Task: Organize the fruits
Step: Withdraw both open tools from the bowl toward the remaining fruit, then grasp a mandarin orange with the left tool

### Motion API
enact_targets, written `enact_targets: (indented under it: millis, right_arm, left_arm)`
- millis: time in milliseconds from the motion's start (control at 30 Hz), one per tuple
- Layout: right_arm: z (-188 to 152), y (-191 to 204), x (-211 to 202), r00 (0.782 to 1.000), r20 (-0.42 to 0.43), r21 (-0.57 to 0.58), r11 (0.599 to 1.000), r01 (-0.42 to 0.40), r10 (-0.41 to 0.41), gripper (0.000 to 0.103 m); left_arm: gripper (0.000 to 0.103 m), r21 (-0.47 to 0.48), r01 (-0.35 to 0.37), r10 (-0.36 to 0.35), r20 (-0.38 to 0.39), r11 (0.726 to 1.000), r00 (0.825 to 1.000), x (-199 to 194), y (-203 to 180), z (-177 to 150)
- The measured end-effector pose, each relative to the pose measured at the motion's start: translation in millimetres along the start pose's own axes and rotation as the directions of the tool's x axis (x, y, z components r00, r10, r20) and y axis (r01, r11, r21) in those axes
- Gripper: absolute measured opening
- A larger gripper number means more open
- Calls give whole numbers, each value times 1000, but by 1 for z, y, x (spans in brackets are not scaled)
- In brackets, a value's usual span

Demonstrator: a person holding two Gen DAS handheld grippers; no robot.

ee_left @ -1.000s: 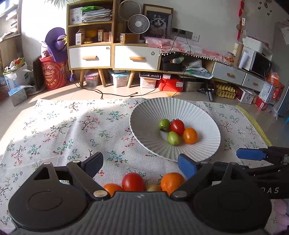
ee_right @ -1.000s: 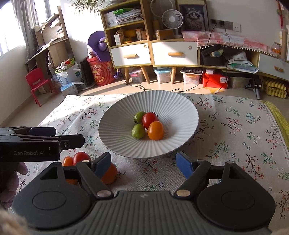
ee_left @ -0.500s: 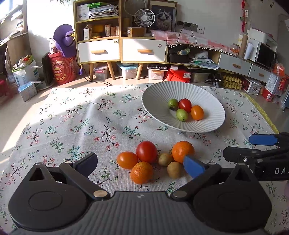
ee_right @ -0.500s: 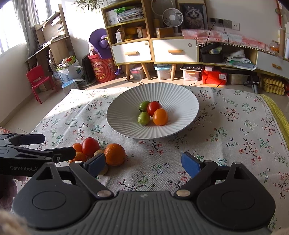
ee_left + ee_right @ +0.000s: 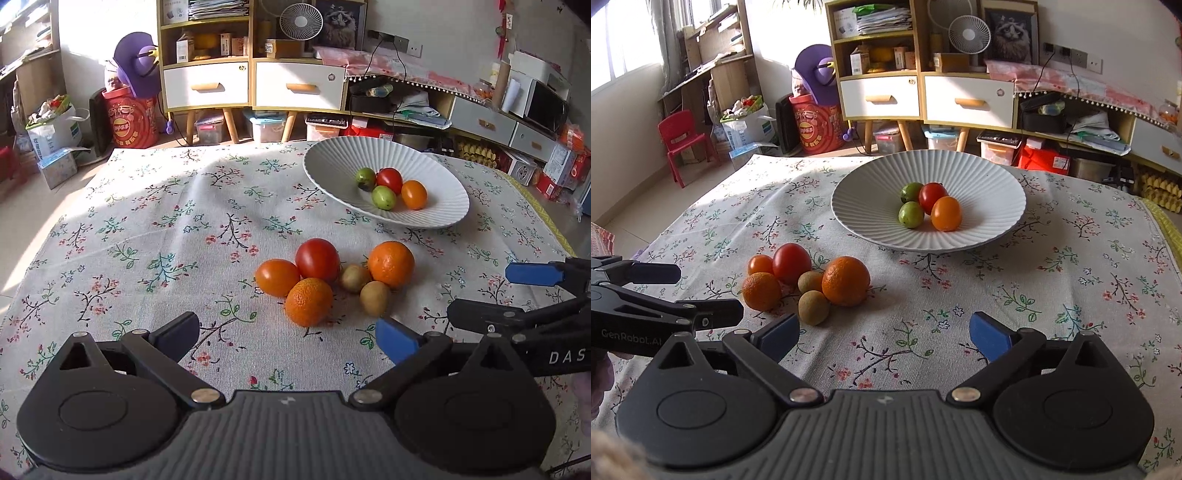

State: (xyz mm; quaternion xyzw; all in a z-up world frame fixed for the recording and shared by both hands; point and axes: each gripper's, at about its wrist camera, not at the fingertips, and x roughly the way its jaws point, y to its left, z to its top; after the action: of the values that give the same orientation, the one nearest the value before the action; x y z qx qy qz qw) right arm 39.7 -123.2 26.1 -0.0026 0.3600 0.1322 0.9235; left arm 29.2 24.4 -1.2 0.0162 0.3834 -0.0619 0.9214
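A white ribbed plate (image 5: 436, 173) (image 5: 990, 184) on the floral cloth holds two green fruits, a red tomato (image 5: 931, 196) and an orange tomato (image 5: 946, 213). In front of it lies a loose cluster: a red tomato (image 5: 317, 259), an orange tomato (image 5: 277, 277), two oranges (image 5: 308, 302) (image 5: 391, 263) and two kiwis (image 5: 375, 297). My left gripper (image 5: 286, 334) is open and empty, just short of the cluster. My right gripper (image 5: 884, 332) is empty, its jaws still opening, to the right of the cluster (image 5: 846, 281).
The floral cloth (image 5: 147, 236) covers the table. Behind the table stand a drawer cabinet (image 5: 923, 92), storage boxes, a red bin (image 5: 129, 122) and a red child's chair (image 5: 681, 142). Each gripper shows at the edge of the other's view.
Both grippers drew back from the plate, bringing the whole loose cluster into view. The right gripper's jaws spread wider. No fruit has moved.
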Motion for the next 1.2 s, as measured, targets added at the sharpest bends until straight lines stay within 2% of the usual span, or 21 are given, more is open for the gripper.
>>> enact_targets:
  millis: [300, 467, 600, 867, 1000, 1067, 1167, 1200]
  right_arm:
    - [-9, 1, 12, 1000, -9, 0, 1000, 2, -2, 99]
    - [-7, 0, 18, 1000, 0, 16, 1000, 4, -4, 99]
    - [-6, -4, 25, 1000, 1, 40, 999, 10, -10, 98]
    - [-5, -8, 30, 1000, 3, 65, 998, 2, -2, 97]
    - [-3, -10, 32, 1000, 3, 66, 998, 4, -4, 96]
    - [-2, -10, 32, 1000, 4, 67, 998, -2, 2, 96]
    - [0, -10, 32, 1000, 5, 64, 998, -8, 8, 95]
    - [0, -9, 32, 1000, 5, 62, 998, -8, 8, 95]
  left_arm:
    - [103, -48, -4, 5, 12, 999, 1000, 19, 13, -15]
    - [103, -64, 33, -31, 46, 997, 998, 23, 11, -16]
    - [99, -64, 61, -57, 66, 996, 996, 24, 9, -15]
    - [76, -16, 115, -114, 83, 993, 990, 28, 0, -14]
    - [62, -22, 139, -137, 87, 990, 987, 31, -1, -11]
    - [56, -28, 142, -139, 87, 989, 986, 32, 0, -11]
    - [42, -33, 137, -134, 76, 990, 988, 36, 0, -10]
    - [41, -36, 138, -135, 73, 990, 988, 36, 0, -9]
